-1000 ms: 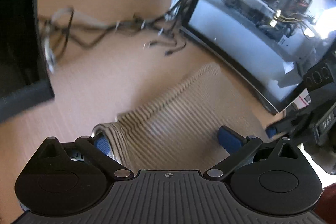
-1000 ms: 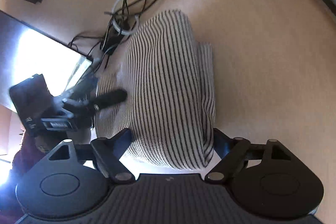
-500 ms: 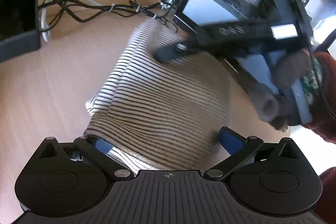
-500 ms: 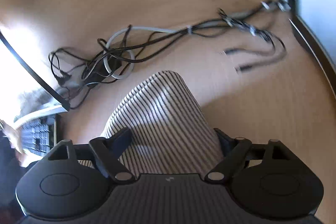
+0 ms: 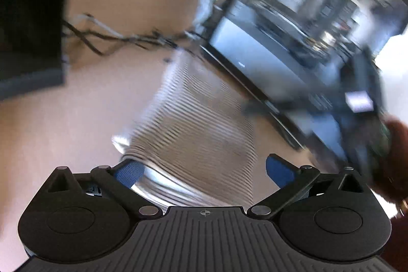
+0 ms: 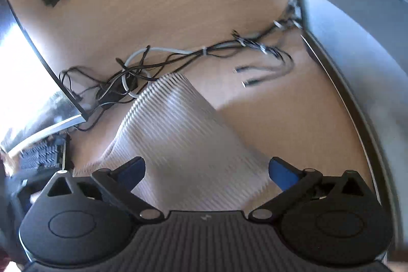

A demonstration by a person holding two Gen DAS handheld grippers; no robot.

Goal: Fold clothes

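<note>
Folding looks nearly done: your right gripper (image 6: 206, 170) has just been opening wide, 2 pads clear of the striped garment (image 6: 183, 142) at lower centre on the desk (image 6: 178, 4). Left gripper (image 5: 202, 170) gapes too, holding nothing. Next, square its edges.

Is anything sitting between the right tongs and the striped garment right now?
Nothing visible. The striped garment lies directly ahead of the right tongs, whose jaws have just been opening and stand wide, the cloth between them without the pads pressing it. The cable bundle lies beyond the garment's far end, not in the path.
</note>
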